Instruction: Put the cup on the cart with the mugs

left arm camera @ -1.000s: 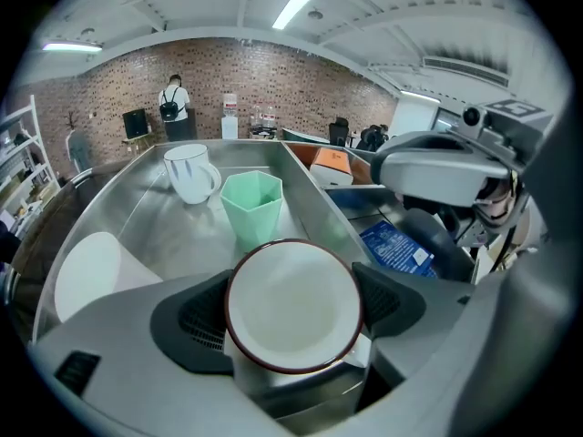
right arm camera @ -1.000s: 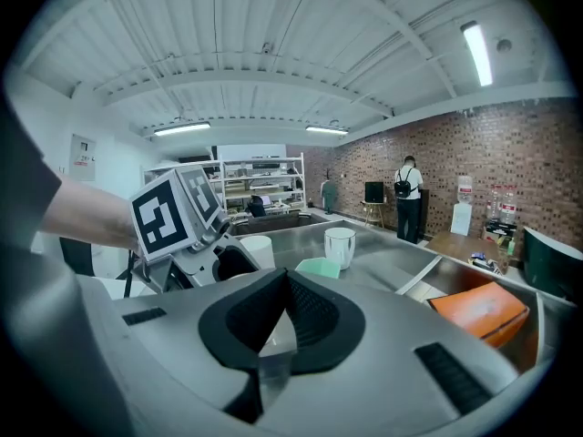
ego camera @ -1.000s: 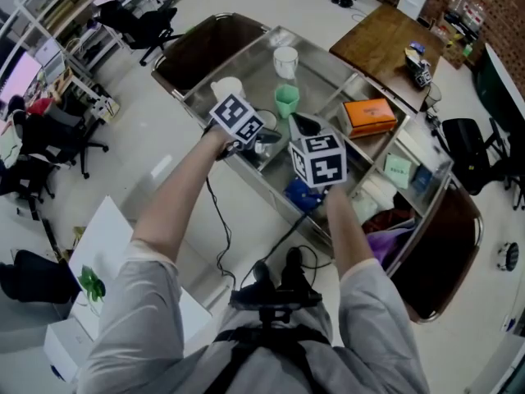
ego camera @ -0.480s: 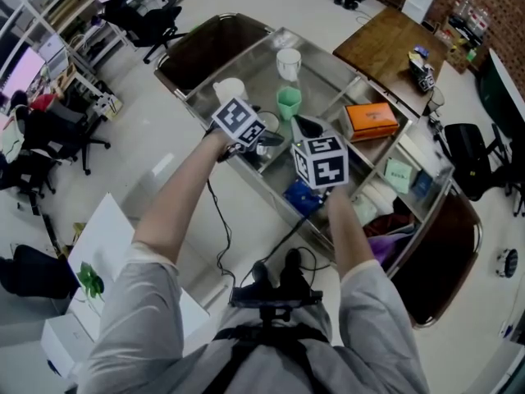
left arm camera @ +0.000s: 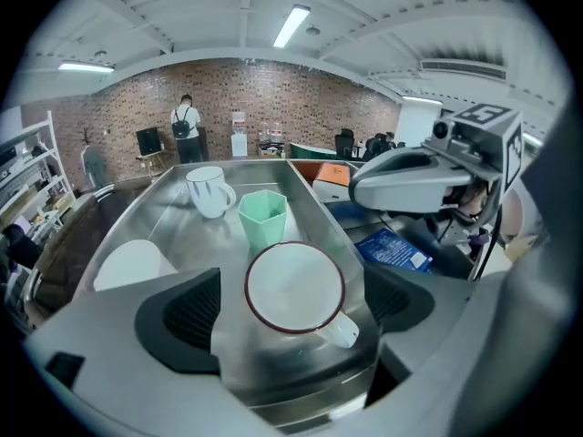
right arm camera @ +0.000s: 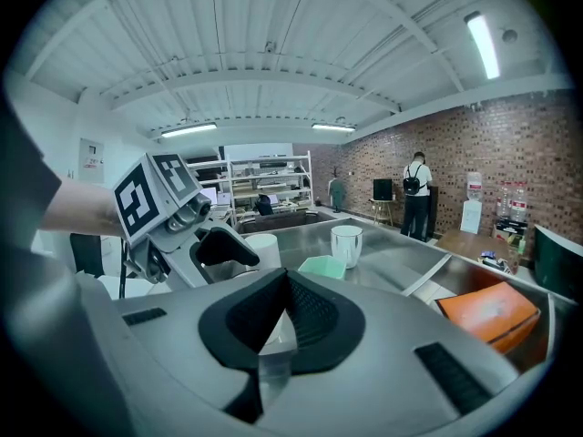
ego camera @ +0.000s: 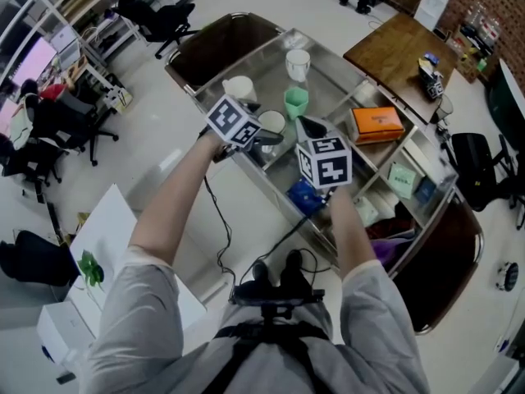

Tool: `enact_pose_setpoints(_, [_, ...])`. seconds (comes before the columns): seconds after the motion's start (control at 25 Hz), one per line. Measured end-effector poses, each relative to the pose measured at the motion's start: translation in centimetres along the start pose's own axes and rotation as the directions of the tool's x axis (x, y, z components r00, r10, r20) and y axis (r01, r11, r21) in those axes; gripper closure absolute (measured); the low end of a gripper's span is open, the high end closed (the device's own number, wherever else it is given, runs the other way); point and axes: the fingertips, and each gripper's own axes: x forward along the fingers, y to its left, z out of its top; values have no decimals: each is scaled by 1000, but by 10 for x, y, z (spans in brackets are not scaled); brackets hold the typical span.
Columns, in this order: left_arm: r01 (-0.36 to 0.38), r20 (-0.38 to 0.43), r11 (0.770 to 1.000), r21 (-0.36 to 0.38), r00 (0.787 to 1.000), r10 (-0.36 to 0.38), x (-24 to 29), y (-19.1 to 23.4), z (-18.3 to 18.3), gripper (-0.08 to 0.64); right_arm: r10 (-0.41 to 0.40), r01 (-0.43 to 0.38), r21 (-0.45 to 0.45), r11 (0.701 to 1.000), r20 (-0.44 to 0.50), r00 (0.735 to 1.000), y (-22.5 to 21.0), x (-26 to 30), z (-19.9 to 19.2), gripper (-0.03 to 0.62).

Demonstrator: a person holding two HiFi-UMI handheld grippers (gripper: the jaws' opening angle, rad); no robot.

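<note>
My left gripper jaws just spread wide, pads clear. The cup stands free on the cart, so it looks delivered. Green mug at 12 o'clock, white mug at 11. Right gripper clenched, empty, idle.

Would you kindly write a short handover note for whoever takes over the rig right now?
Left gripper: open, and its jaws have just been opening. The white enamel cup with the dark red rim stands between them, with the pads clear of it.
Right gripper: shut, empty.
Things: the cup is upright on the steel cart, just in front of the mint green cup and near a white mug.
Done: cup placed and released.
Left: probably only to draw the left gripper back without knocking the cup.
</note>
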Motion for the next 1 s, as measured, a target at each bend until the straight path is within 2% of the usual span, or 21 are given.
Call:
enact_pose_setpoints(0.24, [-64,90,998,-29,994,67,-42,-7,3,87,48,-48,-6,999,15,999,8,-6,3,585])
enact_pose_setpoints(0.44, [-177,223,980,-94,955,195,-82,-16,-7,317,66,-66,-7,998,28,997,22,-17,3,584])
enact_pose_setpoints(0.52, [-220,280,969,-111,929,243,-97,-26,-15,388,62,-62,-13,998,23,998,30,-25,-4,584])
enact_pose_setpoints(0.64, [-289,390,941,-175,857,335,-126,-37,-24,555,42,-42,-25,999,25,999,40,-39,-10,584])
enact_pose_setpoints(0.68, [-296,416,933,-202,837,356,-134,-42,-31,555,34,-33,-23,999,25,999,44,-44,-13,584])
enact_pose_setpoints(0.76, [-302,444,922,-242,810,382,-146,-54,-46,557,18,-18,-22,1000,23,1000,54,-56,-21,586])
enact_pose_setpoints(1.0, [-334,448,876,-347,762,468,-179,-90,-100,557,10,-9,-38,999,30,999,98,-96,-38,584])
